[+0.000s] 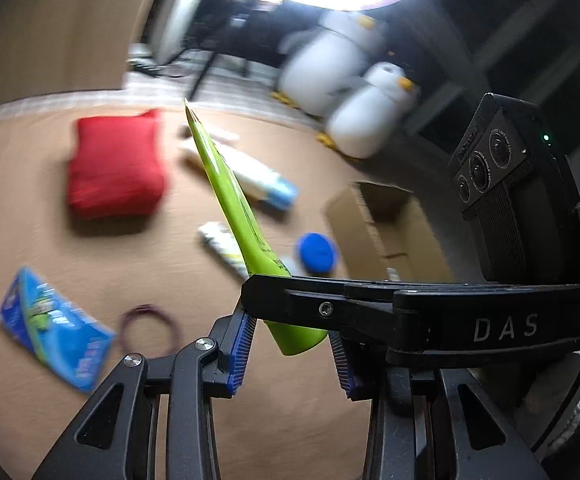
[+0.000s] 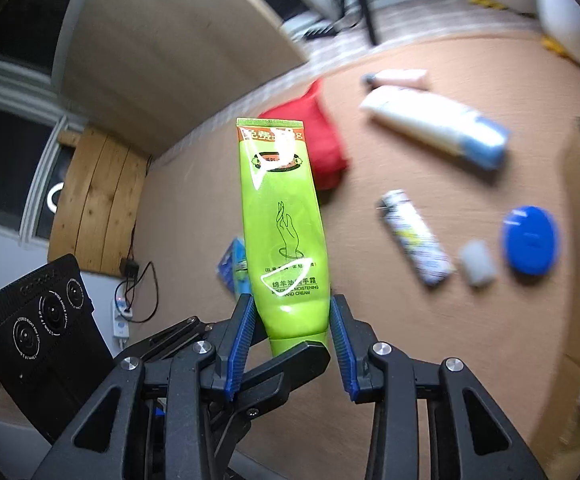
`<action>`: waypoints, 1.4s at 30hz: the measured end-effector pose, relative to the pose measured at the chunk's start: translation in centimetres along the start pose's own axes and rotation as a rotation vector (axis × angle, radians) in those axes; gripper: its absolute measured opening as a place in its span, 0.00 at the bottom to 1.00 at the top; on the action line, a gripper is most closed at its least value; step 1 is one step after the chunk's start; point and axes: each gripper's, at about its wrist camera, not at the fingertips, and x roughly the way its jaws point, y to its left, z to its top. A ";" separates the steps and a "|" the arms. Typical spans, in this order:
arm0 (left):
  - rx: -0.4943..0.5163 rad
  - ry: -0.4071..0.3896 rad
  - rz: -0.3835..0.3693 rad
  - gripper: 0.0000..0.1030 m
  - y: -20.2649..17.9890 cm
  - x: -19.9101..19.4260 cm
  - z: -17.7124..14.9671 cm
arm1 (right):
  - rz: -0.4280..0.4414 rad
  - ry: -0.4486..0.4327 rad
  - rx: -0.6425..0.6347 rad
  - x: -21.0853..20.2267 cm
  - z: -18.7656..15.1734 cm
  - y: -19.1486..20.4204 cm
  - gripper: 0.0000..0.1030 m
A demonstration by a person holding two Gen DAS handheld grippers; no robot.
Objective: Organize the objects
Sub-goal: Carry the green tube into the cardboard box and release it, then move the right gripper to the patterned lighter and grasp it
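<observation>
A green hand-cream tube (image 2: 284, 236) stands upright between both grippers above the brown table; in the left wrist view the tube (image 1: 234, 208) shows edge-on. My right gripper (image 2: 293, 320) has its blue pads on both sides of the tube's lower end, close to it. My left gripper (image 1: 293, 338) also brackets the tube's bottom, with gaps beside it. The right gripper's finger (image 1: 290, 300) crosses in front of the tube in the left view; the left gripper's finger (image 2: 290, 364) sits under the tube in the right view. Which gripper bears the tube is unclear.
On the table lie a red pouch (image 1: 114, 164), a white tube with blue cap (image 2: 437, 124), a pink tube (image 2: 399, 78), a small patterned tube (image 2: 413, 236), a blue round lid (image 2: 529, 240), a blue packet (image 1: 54, 320), a maroon ring (image 1: 148, 330). An open cardboard box (image 1: 385, 224) stands right.
</observation>
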 end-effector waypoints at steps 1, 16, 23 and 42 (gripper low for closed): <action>0.017 0.008 -0.017 0.37 -1.2 0.6 0.0 | -0.010 -0.013 0.010 -0.8 -0.2 -0.6 0.34; 0.203 0.154 -0.182 0.37 -16.6 10.7 -1.7 | -0.129 -0.162 0.230 -12.0 -5.5 -13.5 0.34; 0.232 0.198 -0.191 0.37 -19.6 13.5 -2.5 | -0.150 -0.174 0.267 -13.4 -6.4 -16.6 0.34; 0.186 0.127 -0.061 0.37 -13.2 8.7 -1.4 | -0.223 -0.195 0.186 -11.9 -5.7 -13.6 0.48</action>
